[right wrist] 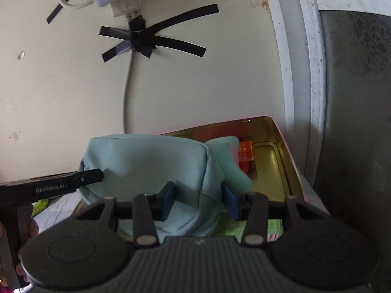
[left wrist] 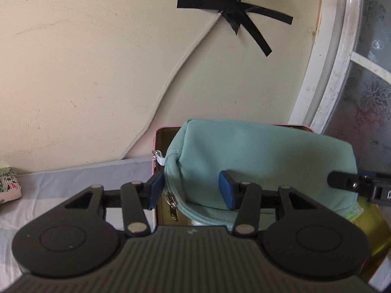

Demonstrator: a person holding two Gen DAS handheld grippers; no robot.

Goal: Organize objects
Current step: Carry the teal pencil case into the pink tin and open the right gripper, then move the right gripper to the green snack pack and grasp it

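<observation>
Over tin (right wrist: pixel 281 151) | both claws, left (left wrist: pixel 193 190) and right (right wrist: pixel 199 201), clamped on teal pouch (left wrist: pixel 256 151) | step: stowing | next, I judge: lower, release.

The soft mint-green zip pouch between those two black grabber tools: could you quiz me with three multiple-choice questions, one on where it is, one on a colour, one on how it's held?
1. Where is the soft mint-green zip pouch?
A. above the gold-lined, pink-rimmed metal tin
B. on the floor
C. hanging on the wall

2. What colour are the pads on the grabber fingers?
A. red
B. blue
C. white

3. How is the pouch held?
A. by one grabber
B. by none
C. by the left gripper and the right gripper

Answers: 1 A, the open tin shows behind and under it. 2 B, blue pads show in both views. 3 C, each grabber's pads pinch one end of the fabric.
</observation>
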